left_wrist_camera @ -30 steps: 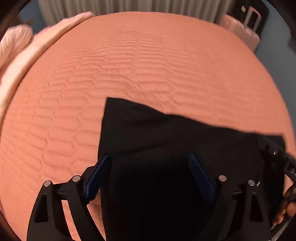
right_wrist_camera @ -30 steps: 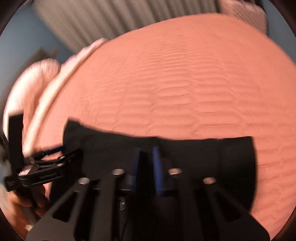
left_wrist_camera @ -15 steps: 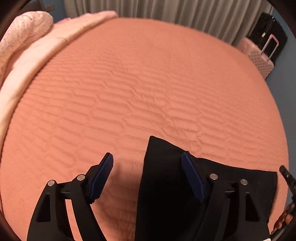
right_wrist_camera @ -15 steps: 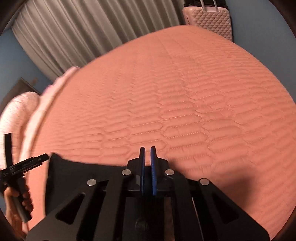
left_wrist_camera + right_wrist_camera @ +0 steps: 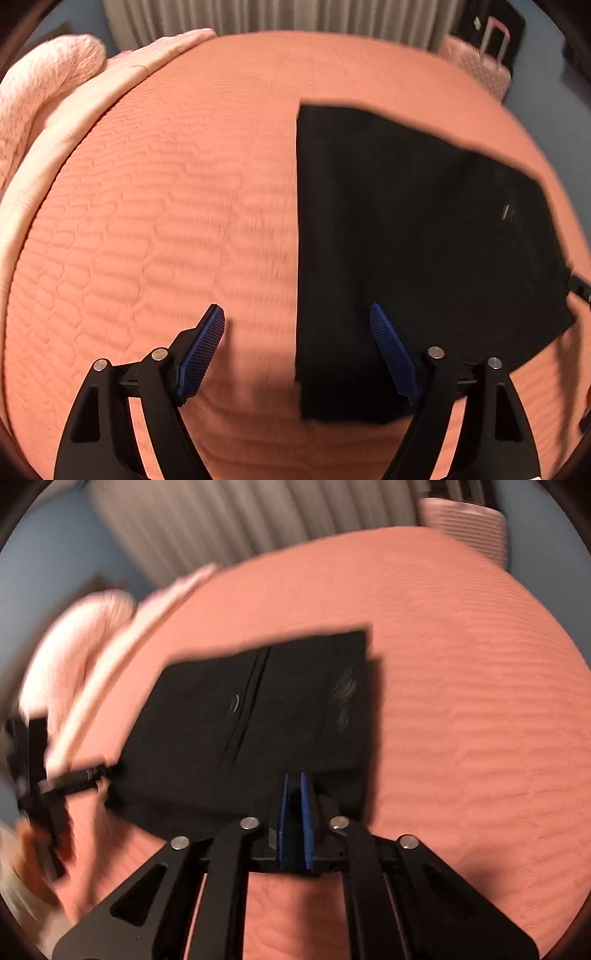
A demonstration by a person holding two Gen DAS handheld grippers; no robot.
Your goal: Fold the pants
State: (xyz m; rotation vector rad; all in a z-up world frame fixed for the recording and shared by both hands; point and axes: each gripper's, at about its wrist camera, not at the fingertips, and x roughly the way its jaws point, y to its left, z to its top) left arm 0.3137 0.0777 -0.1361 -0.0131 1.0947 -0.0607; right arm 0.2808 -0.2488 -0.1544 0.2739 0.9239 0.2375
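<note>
From the left wrist, the left gripper [image 5: 295, 325] hangs with its jaws spread wide and empty over the pants' [image 5: 406, 258] left edge, the black folded slab lying flat on the orange bedspread [image 5: 166, 203], stretching ahead and rightward. From the right wrist, the right gripper [image 5: 294, 786] has its blue pads pressed together at the pants' [image 5: 258, 720] near edge; whether cloth is pinched I cannot tell, though this hand seems nearer, and the pants look compact, a seam running away from the tool.

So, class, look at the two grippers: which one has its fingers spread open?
The left gripper: its blue pads stand wide apart, one over the pants, one over the bedspread. The right gripper has its pads nearly together.
</note>
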